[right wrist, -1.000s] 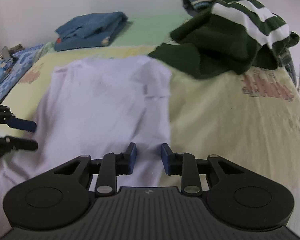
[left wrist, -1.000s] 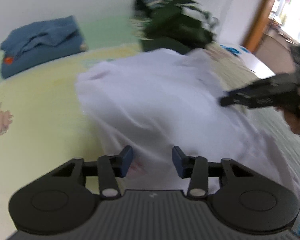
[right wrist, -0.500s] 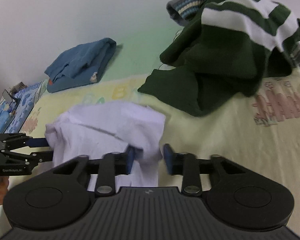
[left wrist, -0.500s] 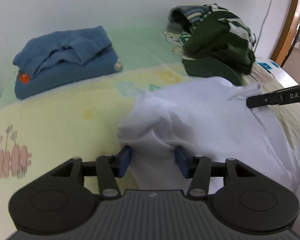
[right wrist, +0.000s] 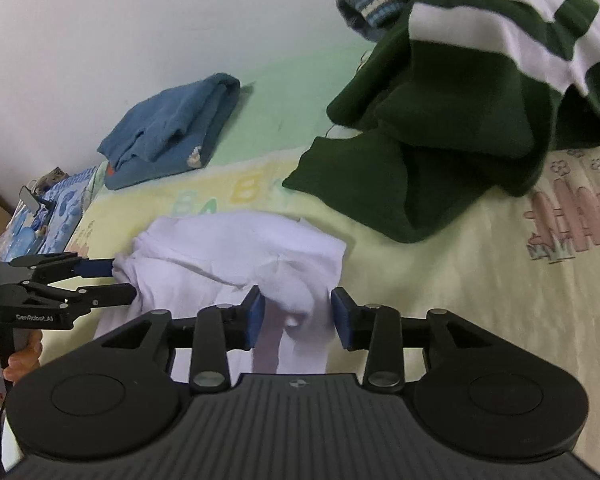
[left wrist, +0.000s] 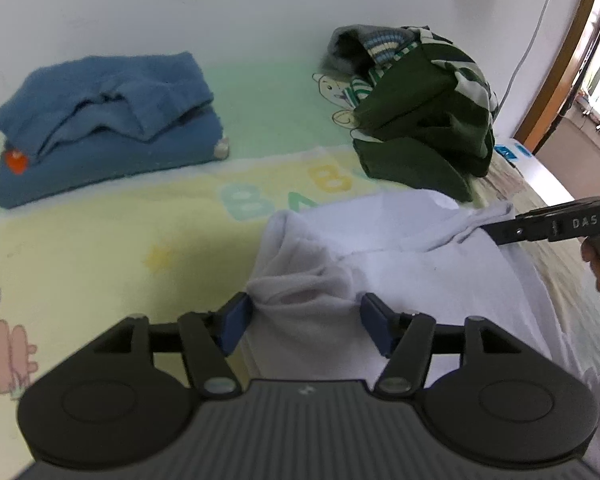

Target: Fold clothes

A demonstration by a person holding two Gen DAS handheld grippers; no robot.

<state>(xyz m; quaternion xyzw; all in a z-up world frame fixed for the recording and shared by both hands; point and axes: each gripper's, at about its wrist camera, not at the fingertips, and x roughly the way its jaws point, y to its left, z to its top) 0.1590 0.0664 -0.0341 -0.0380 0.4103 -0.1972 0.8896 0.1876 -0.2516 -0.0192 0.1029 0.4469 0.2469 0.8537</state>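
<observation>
Both jaws have just been opening: the left gripper [left wrist: 304,322] and right gripper [right wrist: 298,312] stand wide, apparently releasing the white garment [left wrist: 400,248], now doubled over mid-bed [left wrist: 100,248], leaving the fold to settle flat.

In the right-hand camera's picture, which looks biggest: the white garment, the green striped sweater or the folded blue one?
1. Green striped sweater, largest.
2. White garment.
3. Folded blue sweater, smallest, though it lies farthest from the camera, so its true size is unsure.

Black hand-held gripper [left wrist: 304,324], blue pads [left wrist: 233,323], silver screws
</observation>
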